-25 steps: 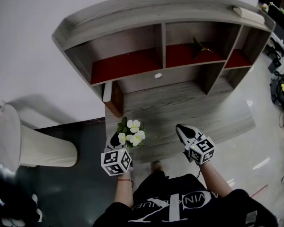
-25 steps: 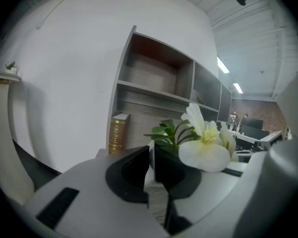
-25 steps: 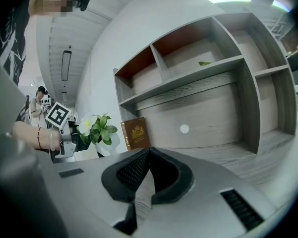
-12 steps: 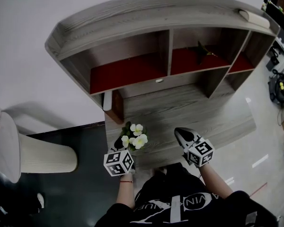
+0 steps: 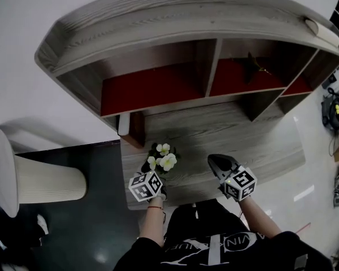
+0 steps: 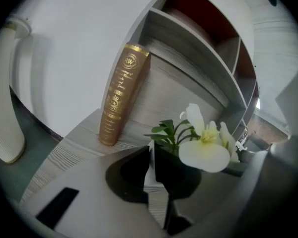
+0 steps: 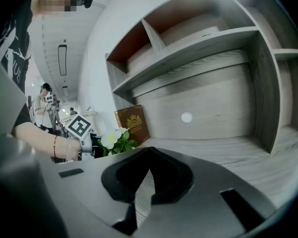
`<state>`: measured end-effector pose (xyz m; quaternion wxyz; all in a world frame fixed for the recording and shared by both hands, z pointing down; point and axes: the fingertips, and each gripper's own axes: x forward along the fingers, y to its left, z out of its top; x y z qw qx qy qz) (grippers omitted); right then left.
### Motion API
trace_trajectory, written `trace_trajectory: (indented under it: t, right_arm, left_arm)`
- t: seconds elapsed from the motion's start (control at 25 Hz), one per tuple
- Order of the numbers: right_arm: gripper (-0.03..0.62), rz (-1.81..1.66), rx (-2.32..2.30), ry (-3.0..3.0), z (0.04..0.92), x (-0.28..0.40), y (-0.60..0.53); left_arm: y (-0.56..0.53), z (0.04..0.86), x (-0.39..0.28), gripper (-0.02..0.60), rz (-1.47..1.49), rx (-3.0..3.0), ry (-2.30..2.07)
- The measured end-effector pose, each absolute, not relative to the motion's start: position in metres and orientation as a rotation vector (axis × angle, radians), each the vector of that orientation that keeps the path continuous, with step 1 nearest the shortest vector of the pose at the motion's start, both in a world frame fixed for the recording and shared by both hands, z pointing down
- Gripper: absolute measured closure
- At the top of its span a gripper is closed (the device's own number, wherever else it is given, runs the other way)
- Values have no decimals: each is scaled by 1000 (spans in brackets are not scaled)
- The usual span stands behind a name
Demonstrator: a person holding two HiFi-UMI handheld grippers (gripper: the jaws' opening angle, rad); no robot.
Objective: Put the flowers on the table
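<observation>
We have the flowers (image 6: 203,143) gripped in the left gripper (image 6: 151,147). Its jaws are closed on the dark base under the leaves, and in the left gripper view the white blooms lean out to the right of the tips. In the head view the flowers are over the table (image 5: 243,140), near its front left corner and a little in from the front edge. The book (image 6: 120,100) stands upright further back along the left edge, under the shelves (image 5: 147,89), apart from the flowers.

No view shows the underside of the base, so we cannot tell whether it touches the wood or hangs just above it.

The right gripper (image 7: 150,148) is at the front edge, right of the middle and well apart from the flowers. Its jaw tips meet with nothing between them, and only table grain shows through the gap behind the tips.

We judge the task nearly done, since the flowers have reached the table and are held low over a bare patch. What is left is to settle the base flat on the wood, open the left jaws and draw that gripper back without tipping the blooms
</observation>
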<state>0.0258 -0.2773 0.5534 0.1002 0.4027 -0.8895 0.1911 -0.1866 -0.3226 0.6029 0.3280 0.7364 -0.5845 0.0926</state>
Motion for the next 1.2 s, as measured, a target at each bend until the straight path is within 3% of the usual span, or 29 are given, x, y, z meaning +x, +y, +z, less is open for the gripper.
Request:
trace_trajectory:
  t: [1.2]
  right_arm:
    - [583,669,1074,-2620,591,16,-297]
  left_arm:
    - [-404,631,-189,541,-76,1714,-1574]
